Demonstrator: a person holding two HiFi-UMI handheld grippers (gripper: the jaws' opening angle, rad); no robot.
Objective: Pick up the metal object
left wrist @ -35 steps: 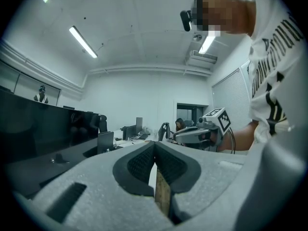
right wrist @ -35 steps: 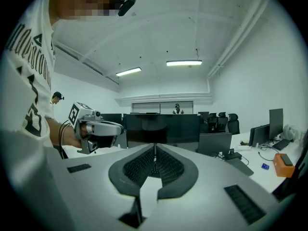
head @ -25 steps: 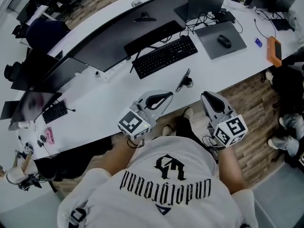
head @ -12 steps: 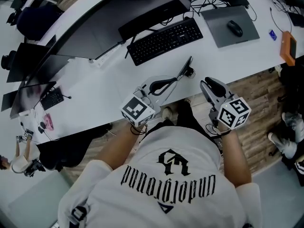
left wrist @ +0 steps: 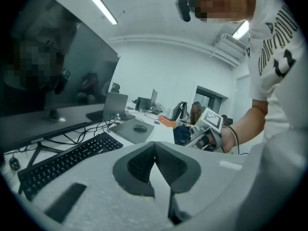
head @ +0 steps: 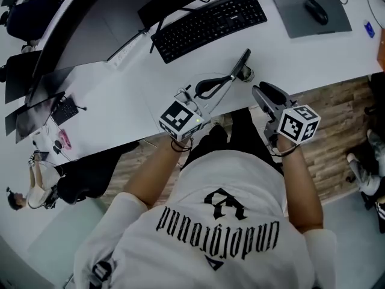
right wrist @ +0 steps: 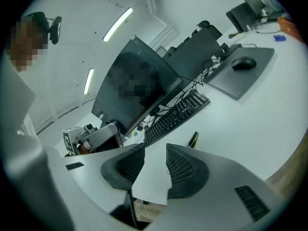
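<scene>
metal object (head: 242,65) is the prize, but biggest first: the white desk (head: 132,101) sweeps across the head view. the dark curved monitor (head: 90,23) sits at its far side, with the black keyboard (head: 207,24) in front of it.

now the tools. the left gripper (left wrist: 154,146) is low at the desk's near edge, pads pinched tip to tip with nothing in them, probably only there in support. the right gripper (right wrist: 155,150) has just been opening, jaws parted on bare desk. that looks like it is readying for the grab.

and the target: a thin dark slab tilted on a small foot, near the desk's front edge. it sits at five o'clock from the keyboard and eleven o'clock from the right gripper. that tilt offers a slim edge to pinch.
</scene>
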